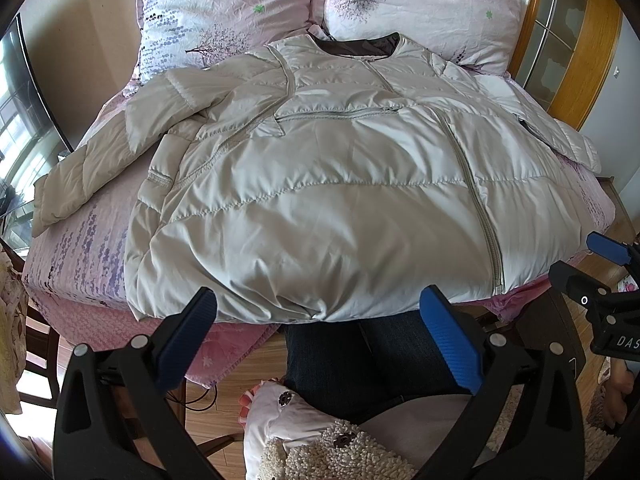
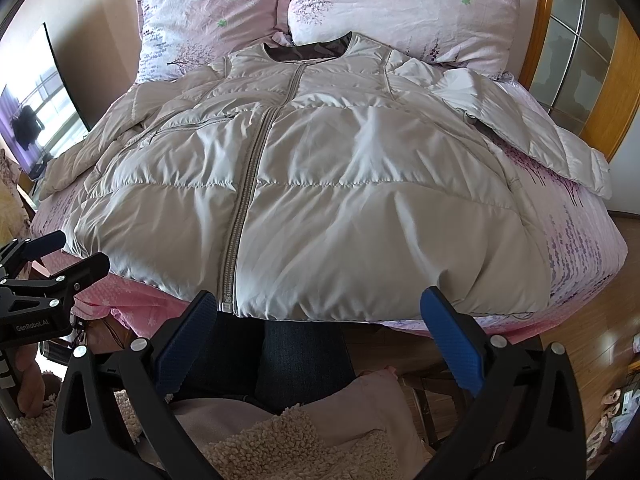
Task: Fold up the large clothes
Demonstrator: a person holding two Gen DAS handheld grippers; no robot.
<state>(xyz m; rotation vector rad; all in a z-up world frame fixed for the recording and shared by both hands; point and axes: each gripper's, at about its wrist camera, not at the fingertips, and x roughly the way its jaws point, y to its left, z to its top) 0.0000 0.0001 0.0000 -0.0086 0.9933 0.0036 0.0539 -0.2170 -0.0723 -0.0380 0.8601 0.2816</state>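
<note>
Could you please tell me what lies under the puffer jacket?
The puffer jacket lies spread on a pink floral bedsheet, which shows around its edges. Whatever sits directly beneath its body is covered and cannot be seen.

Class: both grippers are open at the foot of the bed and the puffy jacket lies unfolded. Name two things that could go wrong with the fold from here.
1. The jacket hem overhangs the bed edge; tugging it could slide it off.
2. Its left sleeve is crumpled, so it may fold in lumpy.
</note>
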